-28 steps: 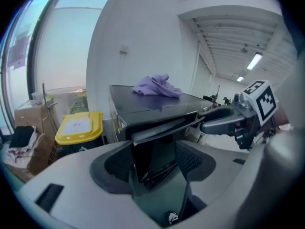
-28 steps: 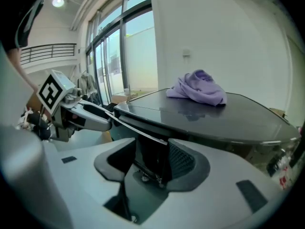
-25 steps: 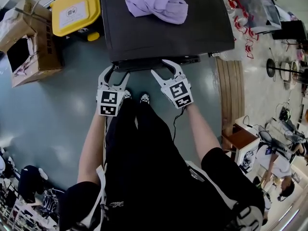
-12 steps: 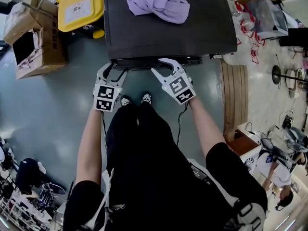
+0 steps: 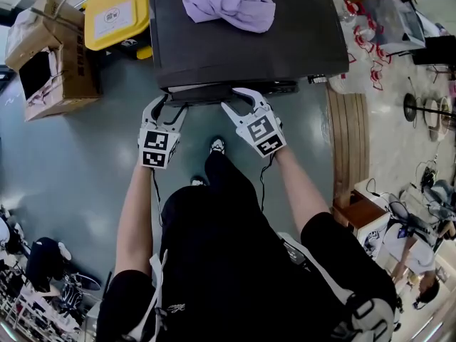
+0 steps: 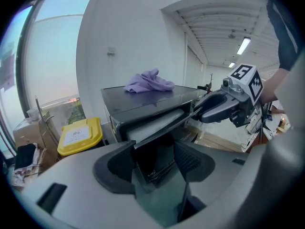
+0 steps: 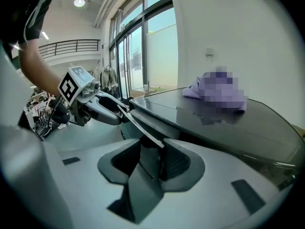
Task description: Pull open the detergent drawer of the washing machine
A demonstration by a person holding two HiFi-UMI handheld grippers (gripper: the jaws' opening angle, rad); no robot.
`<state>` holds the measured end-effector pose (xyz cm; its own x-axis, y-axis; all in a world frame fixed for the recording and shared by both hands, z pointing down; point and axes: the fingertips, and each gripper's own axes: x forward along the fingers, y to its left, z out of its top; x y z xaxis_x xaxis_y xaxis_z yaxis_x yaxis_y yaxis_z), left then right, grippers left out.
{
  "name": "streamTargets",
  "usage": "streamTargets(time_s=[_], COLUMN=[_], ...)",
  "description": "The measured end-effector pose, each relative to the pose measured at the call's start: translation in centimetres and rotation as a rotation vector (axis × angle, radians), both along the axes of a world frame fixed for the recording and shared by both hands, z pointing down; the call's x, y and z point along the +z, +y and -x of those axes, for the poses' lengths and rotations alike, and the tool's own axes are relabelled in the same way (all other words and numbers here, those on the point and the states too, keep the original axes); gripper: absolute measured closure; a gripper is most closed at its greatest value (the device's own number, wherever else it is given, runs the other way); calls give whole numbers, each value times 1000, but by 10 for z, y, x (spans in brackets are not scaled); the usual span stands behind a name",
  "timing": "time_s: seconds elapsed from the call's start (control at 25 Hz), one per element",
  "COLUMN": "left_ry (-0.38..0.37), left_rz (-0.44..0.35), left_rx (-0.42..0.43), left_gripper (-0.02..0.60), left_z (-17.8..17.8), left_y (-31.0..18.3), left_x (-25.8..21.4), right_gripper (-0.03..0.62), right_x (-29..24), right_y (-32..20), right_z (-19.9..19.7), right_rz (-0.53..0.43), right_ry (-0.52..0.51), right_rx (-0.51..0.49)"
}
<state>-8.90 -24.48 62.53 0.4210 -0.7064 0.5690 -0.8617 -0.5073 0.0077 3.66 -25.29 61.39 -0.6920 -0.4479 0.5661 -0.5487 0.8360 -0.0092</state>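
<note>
The dark washing machine (image 5: 242, 41) is below me. Its detergent drawer (image 5: 235, 89) juts a little from the top front edge. My right gripper (image 5: 242, 100) is at the drawer's right part. In the right gripper view the thin drawer front (image 7: 143, 128) runs between the jaws of the right gripper (image 7: 150, 161), which grip it. Those jaws closed in during the last second and have just eased slightly wider. My left gripper (image 5: 165, 109) stands wide at the drawer's left end. The drawer corner (image 6: 157, 123) lies between the jaws of the left gripper (image 6: 155, 163), and the pads are clear of it.
A purple cloth (image 5: 231, 2) lies on the machine's top. A yellow bin (image 5: 117, 13) and an open cardboard box (image 5: 53, 59) stand to the left. A wooden platform (image 5: 349, 141) is on the right. My legs and shoes (image 5: 216, 146) are right behind the grippers.
One foot has stepped back from the machine. Both grippers stay at the drawer's front, and the right jaws look a little narrower than a second ago.
</note>
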Motion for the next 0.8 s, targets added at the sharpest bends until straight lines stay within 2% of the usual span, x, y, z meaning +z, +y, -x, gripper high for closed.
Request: streamTargets(time_s=[0.8], left_ry=[2], left_rz=[6], left_rx=[6], left_gripper=[328], left_z=[-10], left_y=[39], left_x=[1], right_gripper=[436], right_x=[4], right_y=[39], right_z=[-9], right_rz=[15], right_ry=[1], right_rx=[46])
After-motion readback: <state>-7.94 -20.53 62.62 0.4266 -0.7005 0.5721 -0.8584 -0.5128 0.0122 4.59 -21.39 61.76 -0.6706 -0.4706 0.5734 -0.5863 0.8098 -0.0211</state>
